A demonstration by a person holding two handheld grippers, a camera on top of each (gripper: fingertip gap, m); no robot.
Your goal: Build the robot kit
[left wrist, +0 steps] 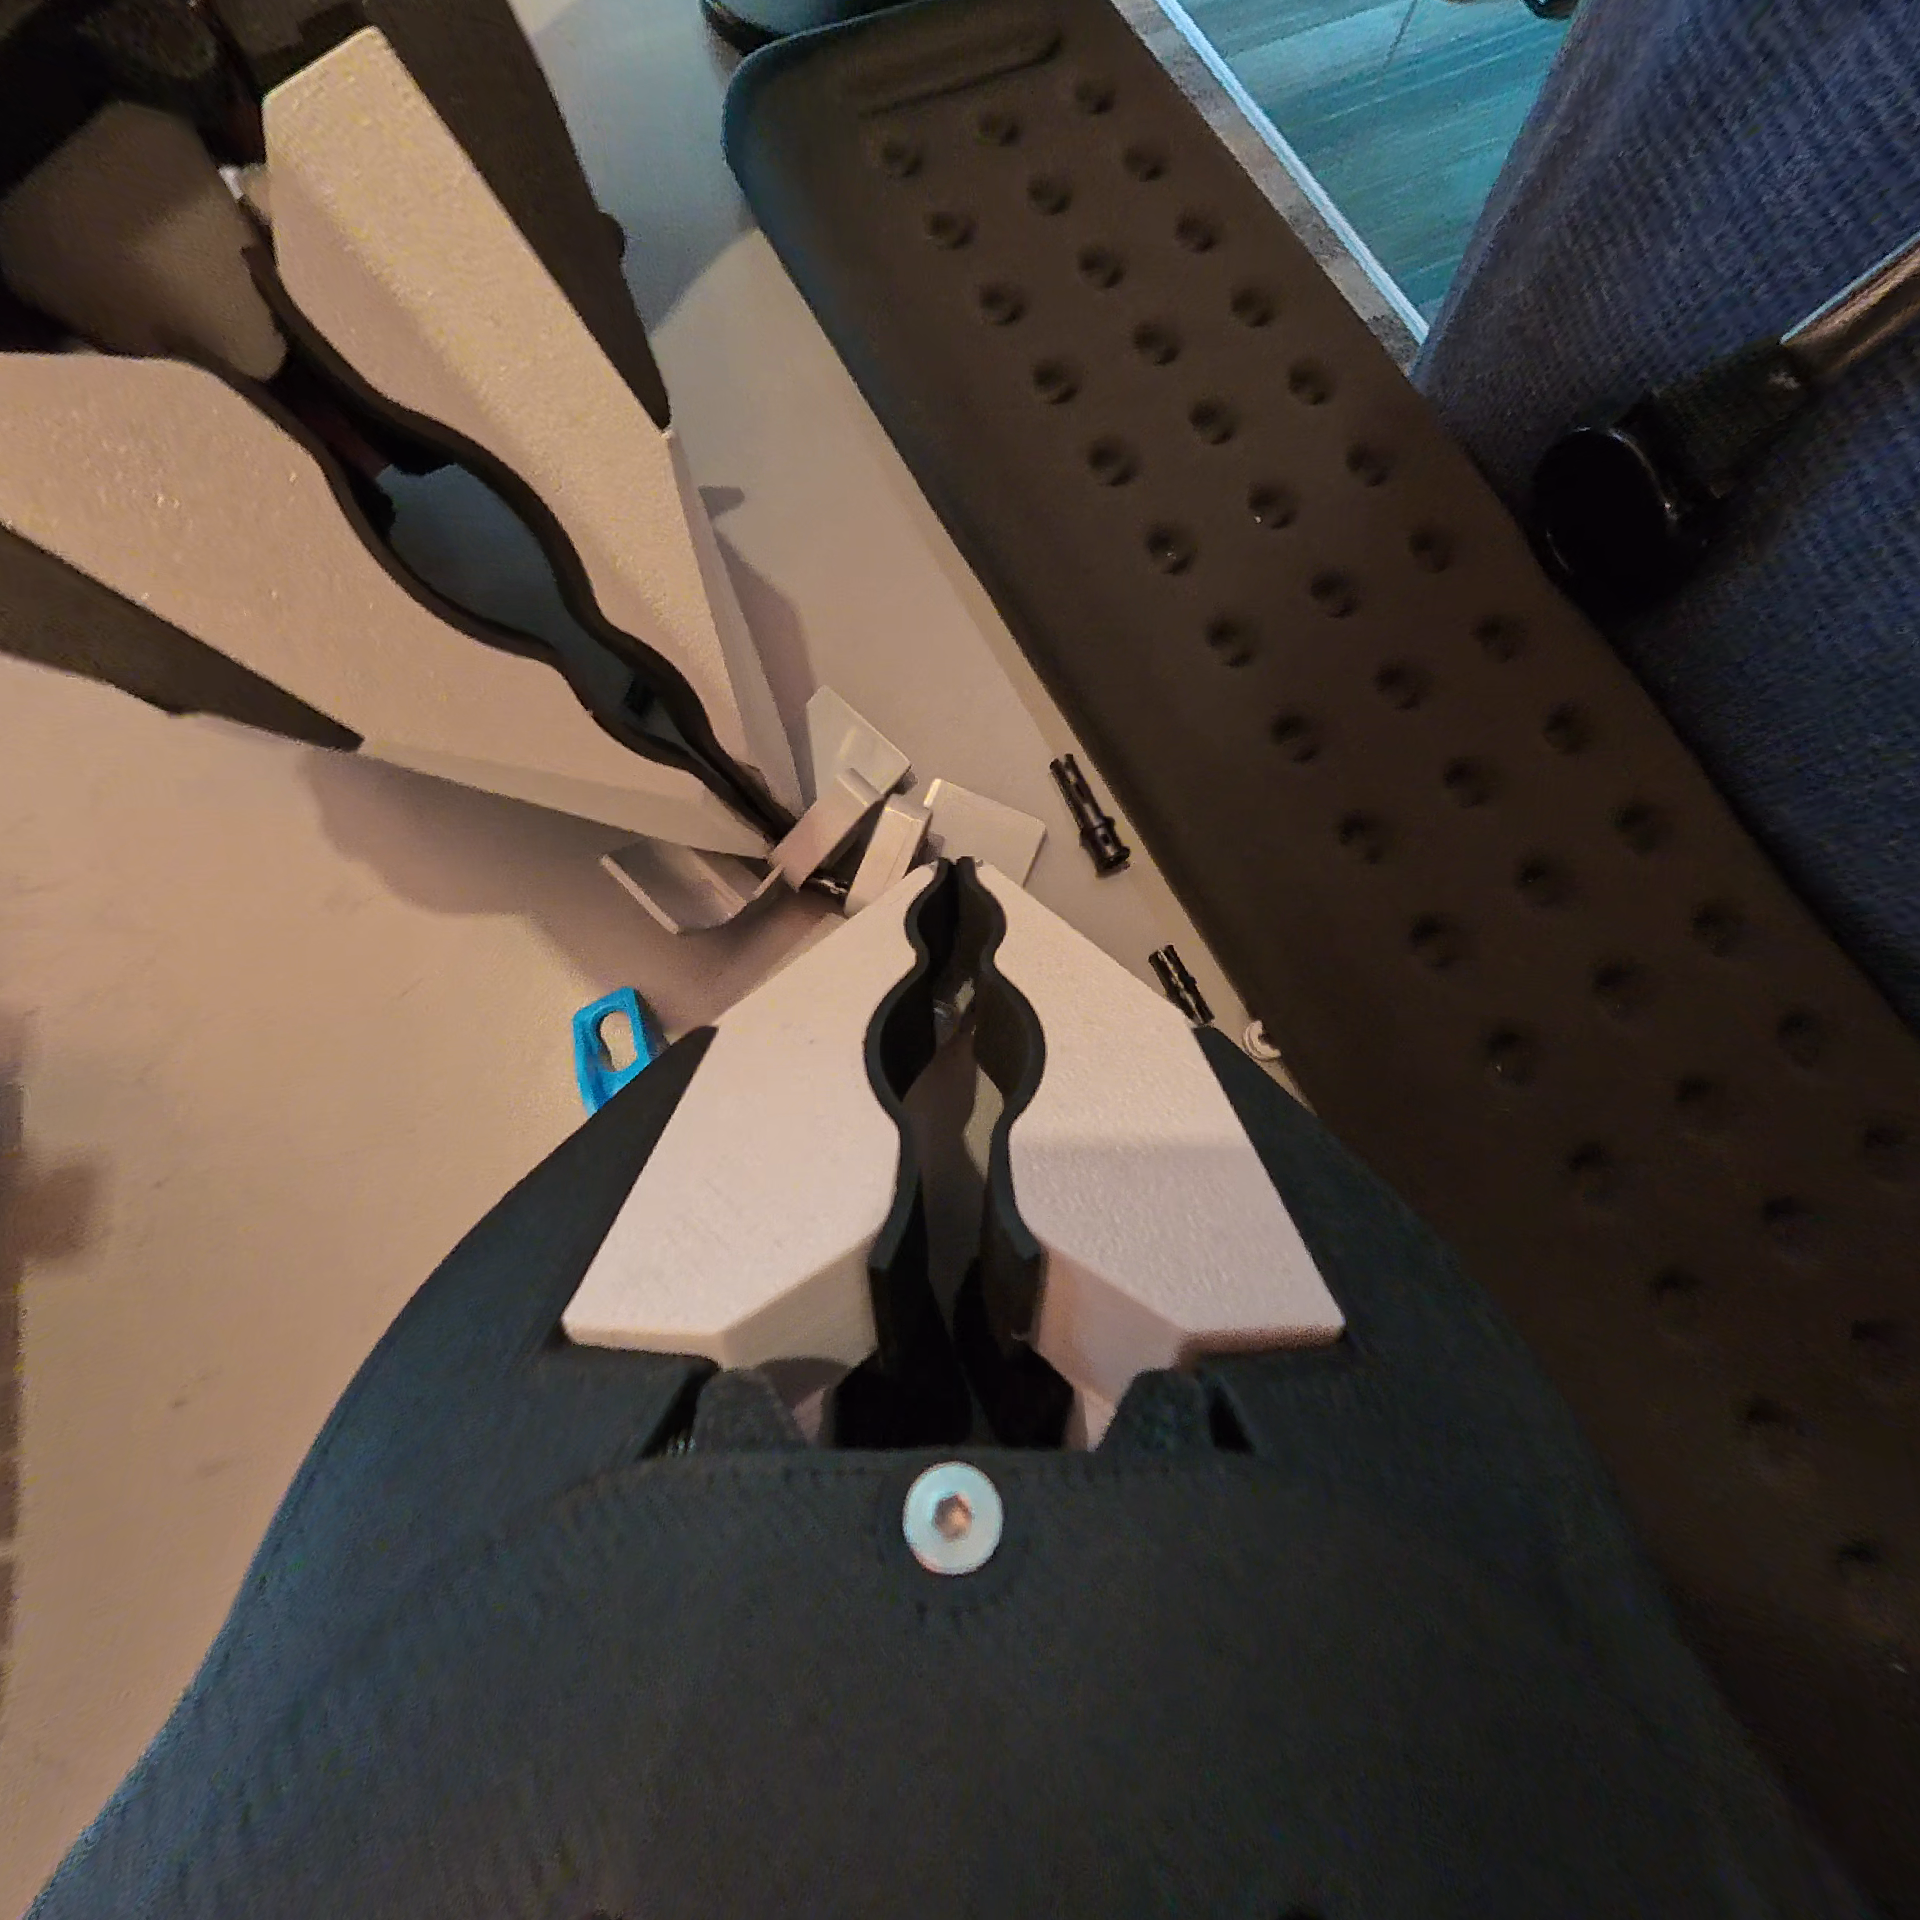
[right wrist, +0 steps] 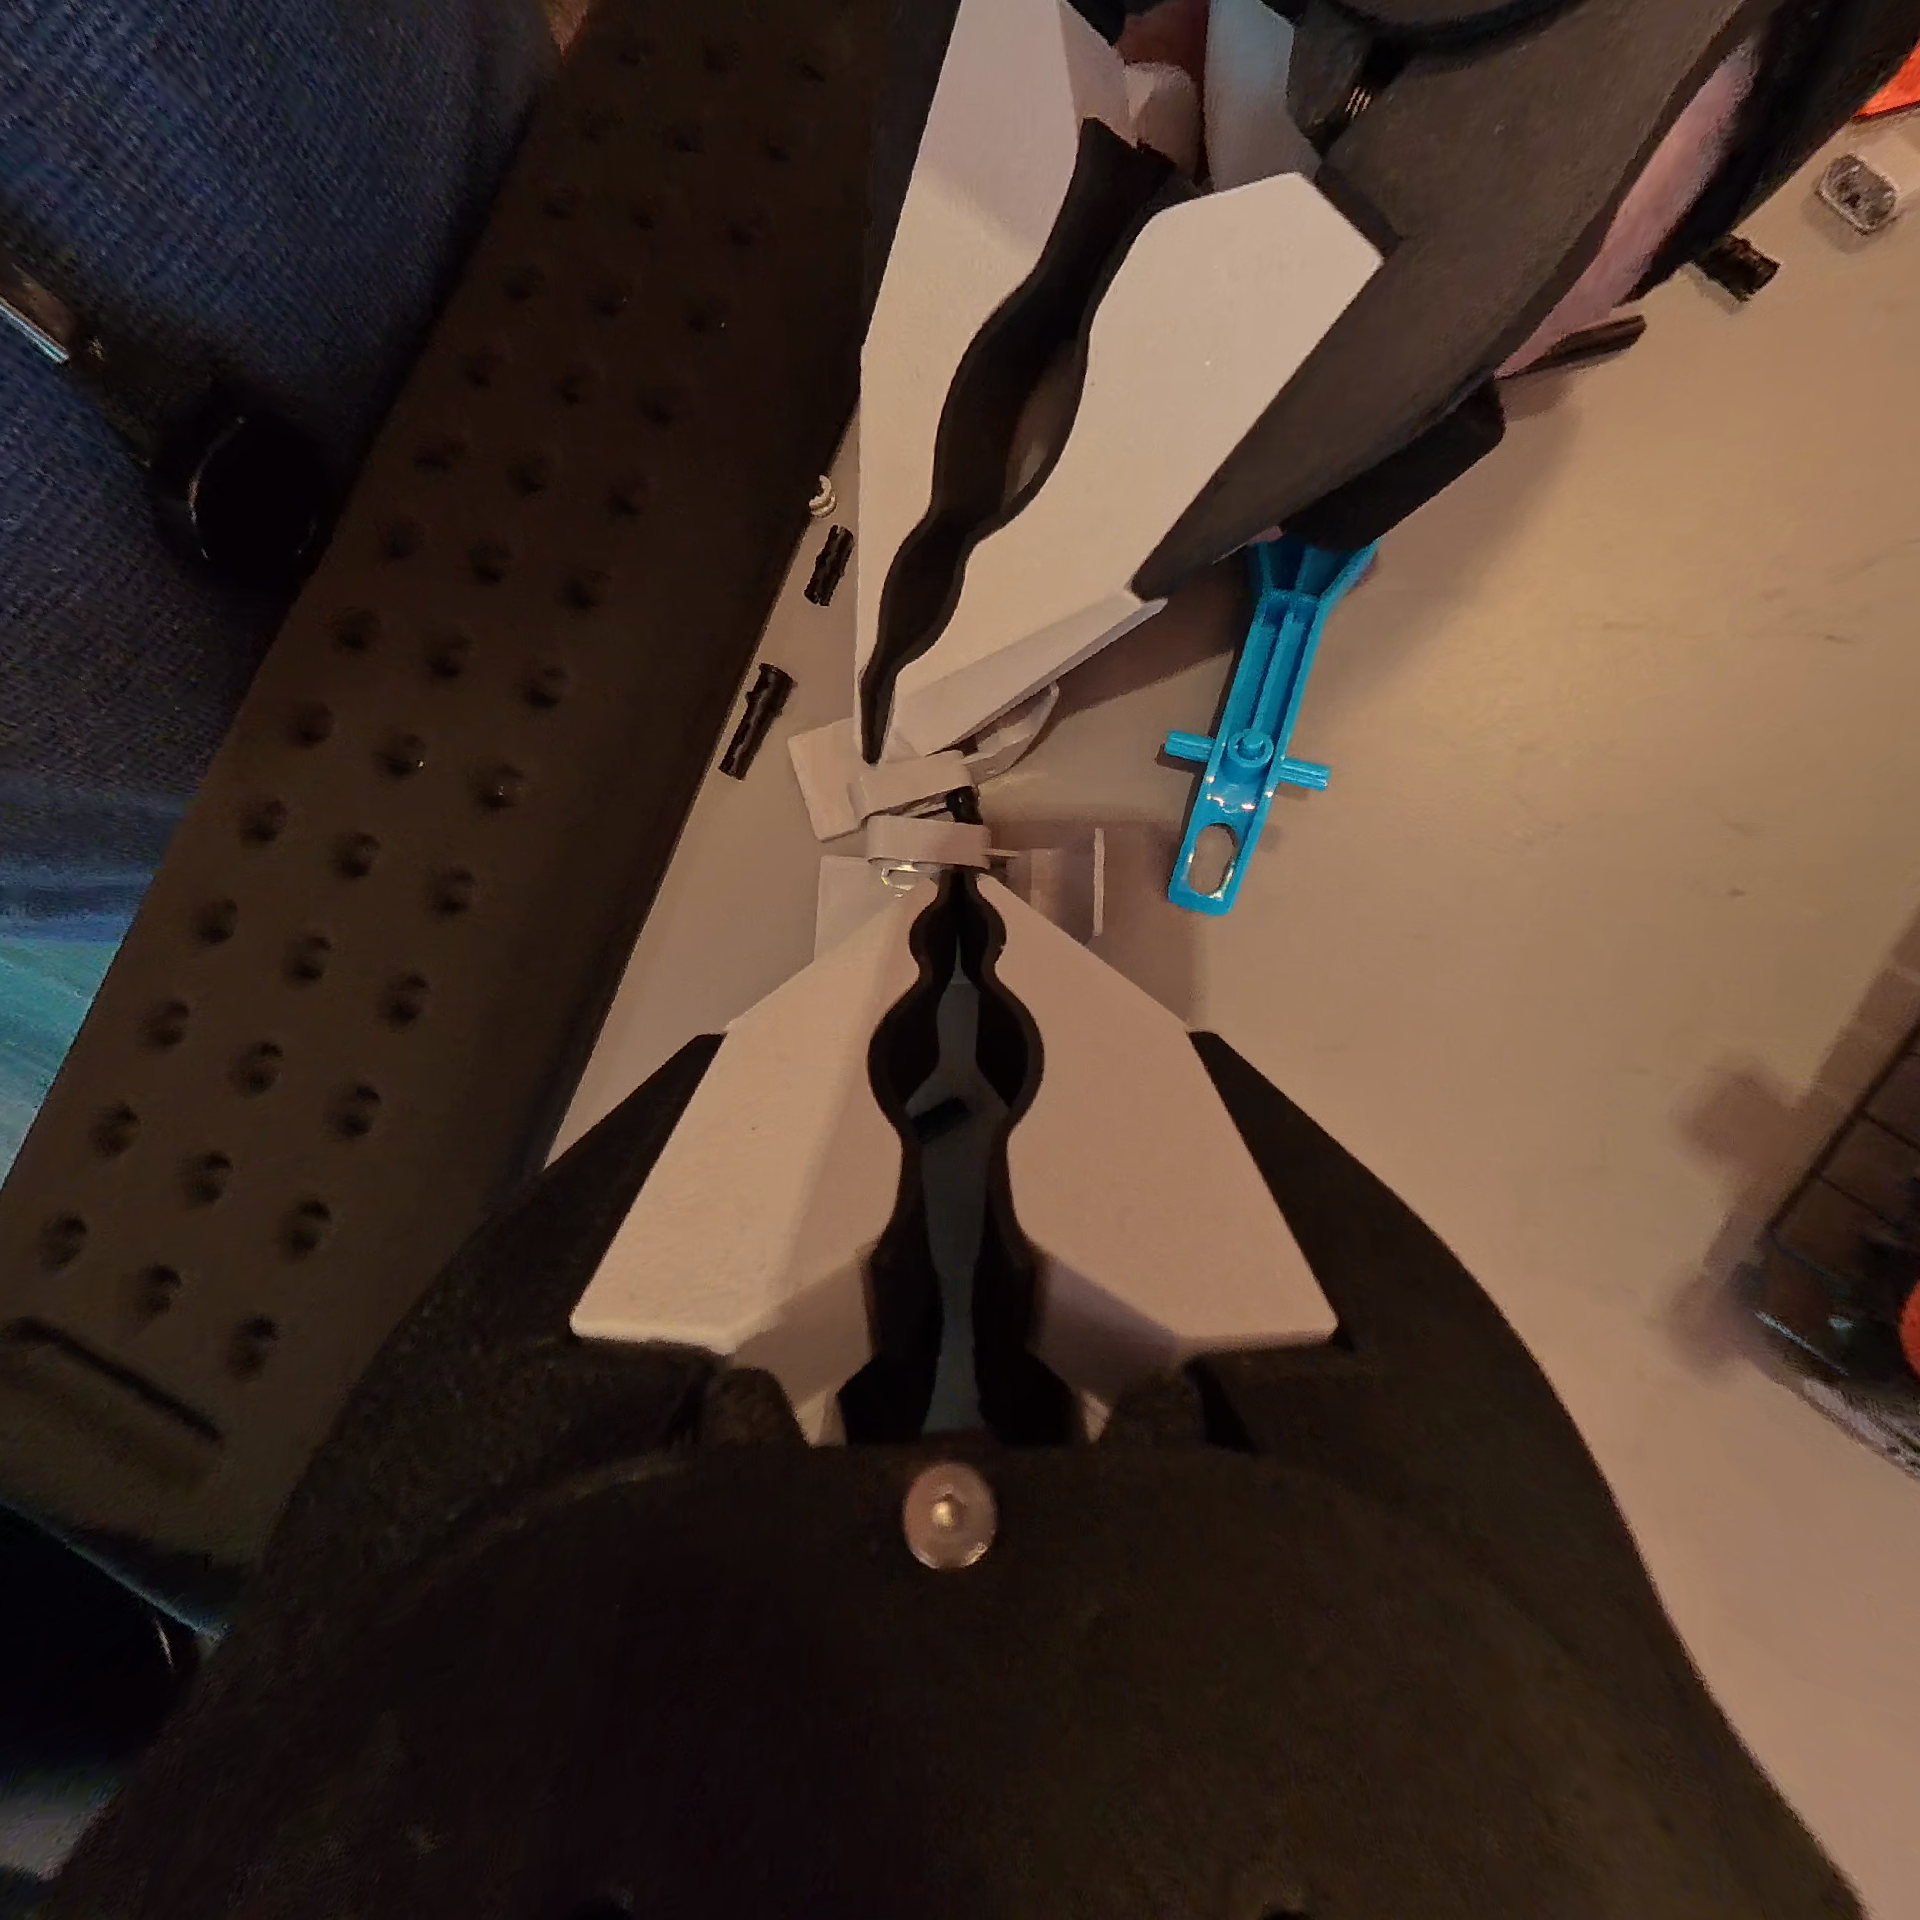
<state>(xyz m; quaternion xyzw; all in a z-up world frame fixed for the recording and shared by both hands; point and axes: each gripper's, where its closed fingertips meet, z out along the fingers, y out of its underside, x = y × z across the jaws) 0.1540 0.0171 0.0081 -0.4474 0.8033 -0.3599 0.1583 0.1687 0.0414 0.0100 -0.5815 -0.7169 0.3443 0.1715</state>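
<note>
a pale grey table (left wrist: 187,1091) lies under warm, dim light. beyond its edge stands a chair with dark blue fabric (left wrist: 1704,208) and a black armrest knob (left wrist: 1605,499). a strip of teal floor (left wrist: 1382,125) shows past it.

Dim, warm light; soft shadows on the tabletop (left wrist: 208,1039), wide-angle stretching and blur toward the edges.

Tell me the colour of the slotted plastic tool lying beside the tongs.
Bright blue. The slotted plastic tool shows best in the right wrist view.

black perforated tray (left wrist: 1299,582) walls one side, tabletop (right wrist: 1507,935) apparently open
</note>
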